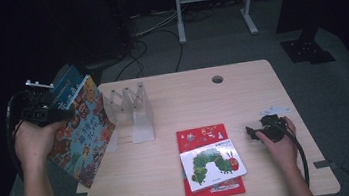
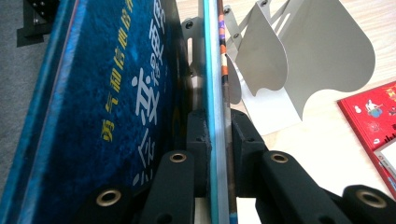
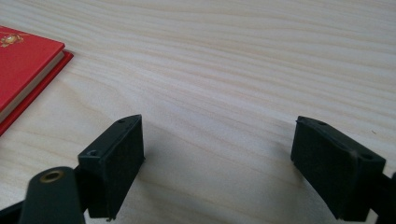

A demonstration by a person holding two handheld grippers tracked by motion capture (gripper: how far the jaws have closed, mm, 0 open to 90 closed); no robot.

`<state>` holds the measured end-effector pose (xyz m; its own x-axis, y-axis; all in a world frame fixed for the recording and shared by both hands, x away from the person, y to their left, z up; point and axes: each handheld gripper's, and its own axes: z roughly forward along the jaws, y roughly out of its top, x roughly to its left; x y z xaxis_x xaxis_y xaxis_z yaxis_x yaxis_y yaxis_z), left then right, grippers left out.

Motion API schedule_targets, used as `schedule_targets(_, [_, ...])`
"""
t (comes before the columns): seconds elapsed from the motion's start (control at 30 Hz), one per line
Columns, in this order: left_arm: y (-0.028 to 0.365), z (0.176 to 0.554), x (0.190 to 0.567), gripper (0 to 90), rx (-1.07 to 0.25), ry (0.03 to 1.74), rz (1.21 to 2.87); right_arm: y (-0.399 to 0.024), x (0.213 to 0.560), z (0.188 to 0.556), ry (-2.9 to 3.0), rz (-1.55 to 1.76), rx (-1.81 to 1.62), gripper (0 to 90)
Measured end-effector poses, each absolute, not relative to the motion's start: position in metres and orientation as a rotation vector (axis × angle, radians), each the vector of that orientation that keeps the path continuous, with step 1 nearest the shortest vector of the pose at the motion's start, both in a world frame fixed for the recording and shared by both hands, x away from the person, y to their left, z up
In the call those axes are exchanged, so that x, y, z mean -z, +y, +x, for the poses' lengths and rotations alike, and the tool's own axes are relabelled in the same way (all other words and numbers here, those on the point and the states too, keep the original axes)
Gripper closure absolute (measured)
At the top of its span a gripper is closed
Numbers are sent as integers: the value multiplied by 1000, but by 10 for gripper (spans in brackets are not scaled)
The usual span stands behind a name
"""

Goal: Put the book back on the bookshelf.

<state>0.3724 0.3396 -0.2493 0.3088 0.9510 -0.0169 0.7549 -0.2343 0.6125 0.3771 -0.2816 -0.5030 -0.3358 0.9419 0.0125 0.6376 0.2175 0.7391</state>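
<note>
The left gripper (image 2: 218, 140) clamps its fingers on thin picture books, a dark blue one (image 2: 107, 107) among them, held tilted off the pale wooden worktop's (image 1: 242, 94) left edge, just beside the white metal book rack (image 1: 131, 111). The right gripper (image 3: 219, 163) rests on the worktop with its fingers apart and empty, near the stacked red book (image 1: 202, 137) and caterpillar book (image 1: 213, 163).

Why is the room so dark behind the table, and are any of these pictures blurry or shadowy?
High view: light falls on the pale wooden table, the room behind stays black. Left gripper view: the blue book cover close to the lens looks soft. Right gripper view: the open right gripper casts soft shadows on the wood.
</note>
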Motion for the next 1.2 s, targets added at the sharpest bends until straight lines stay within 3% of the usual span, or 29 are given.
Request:
schedule_targets(0.57, [344, 361, 220, 796, -514, 1455, 2080, -282, 503, 377, 2055, 1457, -918, 163])
schedule_targets(0.73, [340, 353, 202, 863, -500, 1381, 2109, -282, 503, 377, 2055, 1458, -919, 163])
schedule_targets(1.0, [322, 354, 217, 897, -449, 1270, 2198, -282, 503, 377, 2056, 1456, -919, 163])
schedule_targets(1.2, [304, 357, 236, 853, -407, 1187, 2219, -280, 503, 376, 2037, 1478, -907, 140])
